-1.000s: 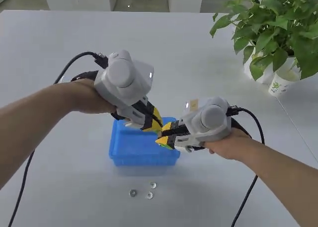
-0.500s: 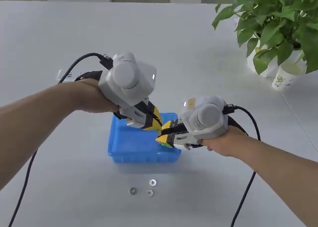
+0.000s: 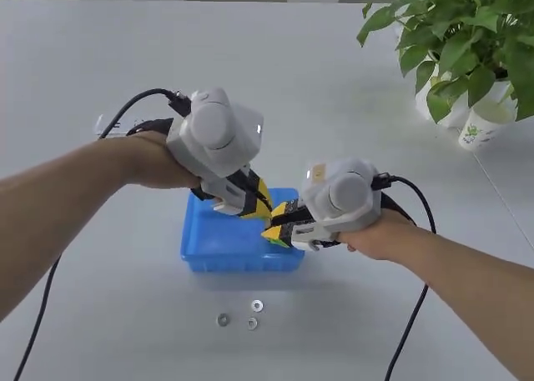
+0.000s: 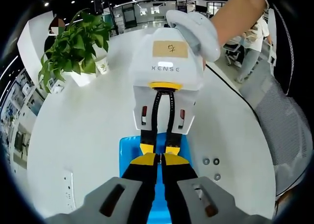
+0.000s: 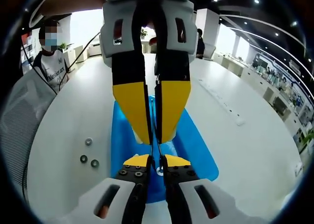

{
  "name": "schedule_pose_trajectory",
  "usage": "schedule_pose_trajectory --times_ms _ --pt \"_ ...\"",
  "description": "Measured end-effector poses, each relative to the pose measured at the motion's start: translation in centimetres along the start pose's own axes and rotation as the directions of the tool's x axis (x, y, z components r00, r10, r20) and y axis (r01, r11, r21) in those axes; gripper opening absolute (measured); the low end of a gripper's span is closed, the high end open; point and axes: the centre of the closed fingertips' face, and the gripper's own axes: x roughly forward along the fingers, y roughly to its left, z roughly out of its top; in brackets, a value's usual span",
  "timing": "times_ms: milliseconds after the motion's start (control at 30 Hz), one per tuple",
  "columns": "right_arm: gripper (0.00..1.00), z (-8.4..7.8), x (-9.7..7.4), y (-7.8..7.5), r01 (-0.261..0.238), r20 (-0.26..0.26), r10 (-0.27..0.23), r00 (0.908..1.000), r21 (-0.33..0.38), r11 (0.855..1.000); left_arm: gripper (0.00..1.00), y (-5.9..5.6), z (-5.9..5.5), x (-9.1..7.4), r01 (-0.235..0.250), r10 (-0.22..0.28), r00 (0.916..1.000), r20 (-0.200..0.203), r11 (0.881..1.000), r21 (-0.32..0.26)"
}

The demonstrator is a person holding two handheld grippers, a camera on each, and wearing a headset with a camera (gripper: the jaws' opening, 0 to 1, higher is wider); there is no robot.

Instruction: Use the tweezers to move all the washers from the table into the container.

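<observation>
A blue container stands mid-table, and both grippers meet tip to tip over its right part. My left gripper comes in from the left, shut on thin metal tweezers that run on toward the right gripper. In the right gripper view my own yellow-tipped jaws stand close on either side of the tweezers' tips, and a small washer shows between them over the container. Three washers lie on the table in front of the container; the same washers lie left of it in the right gripper view.
A potted plant in a white cup stands at the back right. Cables trail from both grippers across the table. A power strip lies beyond the container. People sit around the room's edge.
Both grippers stay joined over the container's right part. The picture has shifted a little with the head camera; the three washers on the table have not moved.
</observation>
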Motion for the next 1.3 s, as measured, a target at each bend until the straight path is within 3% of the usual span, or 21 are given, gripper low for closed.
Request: schedule_pose_trajectory --times_ms 667,933,1300 --pt "0.11 3.1 -1.8 0.5 0.024 0.031 -0.023 0.9993 -0.046 0.999 0.07 -0.6 1.7 -3.1 -0.028 0.028 0.9996 0.002 0.999 0.015" --pt "0.11 4.2 -2.8 1.1 0.035 0.042 -0.032 0.9986 -0.067 0.997 0.06 -1.3 2.6 -4.4 -0.036 0.035 0.9994 0.006 0.999 0.021" --pt "0.11 5.8 -4.1 3.1 0.035 0.055 -0.030 0.9981 -0.096 0.995 0.06 -3.3 3.6 -6.3 -0.041 0.041 0.9992 0.004 0.999 0.030"
